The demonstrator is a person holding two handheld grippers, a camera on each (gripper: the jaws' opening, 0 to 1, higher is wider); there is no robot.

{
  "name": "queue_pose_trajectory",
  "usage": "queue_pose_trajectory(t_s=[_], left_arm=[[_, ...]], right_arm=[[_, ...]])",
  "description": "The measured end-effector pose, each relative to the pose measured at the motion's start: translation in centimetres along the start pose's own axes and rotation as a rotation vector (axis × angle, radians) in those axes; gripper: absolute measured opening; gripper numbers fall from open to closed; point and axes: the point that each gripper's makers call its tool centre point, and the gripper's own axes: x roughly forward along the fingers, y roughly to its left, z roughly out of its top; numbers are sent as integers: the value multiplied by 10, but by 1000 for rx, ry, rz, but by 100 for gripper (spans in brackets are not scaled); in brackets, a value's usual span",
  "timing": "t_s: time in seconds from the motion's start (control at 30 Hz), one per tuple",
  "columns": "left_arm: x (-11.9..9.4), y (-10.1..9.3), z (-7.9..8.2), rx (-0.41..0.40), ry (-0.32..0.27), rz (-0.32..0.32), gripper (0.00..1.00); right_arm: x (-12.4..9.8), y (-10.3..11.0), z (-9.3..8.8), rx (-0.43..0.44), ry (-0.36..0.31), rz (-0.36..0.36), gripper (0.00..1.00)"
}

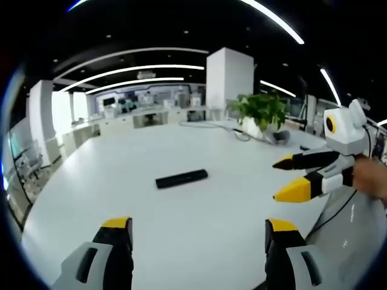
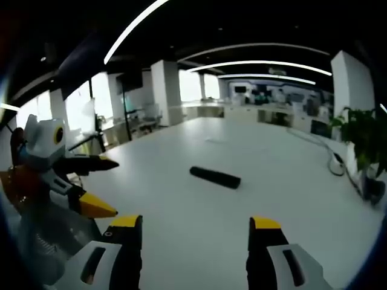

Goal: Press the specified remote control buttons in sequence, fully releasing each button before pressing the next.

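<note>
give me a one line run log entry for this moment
stage: pre-contact | black slim rectangular remote control flat on white table, untouched | left claw open, empty | right claw open, empty | both apart from remote

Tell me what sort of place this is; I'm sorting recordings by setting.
Probably a large open-plan office or lab. A long white table carries a black remote control, a potted plant stands at its far end, and desks with screens sit under long ceiling light strips.
</note>
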Motion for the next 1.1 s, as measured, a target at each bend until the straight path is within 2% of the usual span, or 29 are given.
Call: queue_pose_trajectory(t_s=[0.2,0.6,1.1], left_arm=[[0,0,1,-17,-1,-10,93],[-1,2,4,-63,-10,-12,93],[2,8,6,-61,12,-7,96]], right_arm=[[-1,0,2,27,-10,13,69],[-1,0,12,4,-14,19,69],[2,-13,14,8,-8,5,71]])
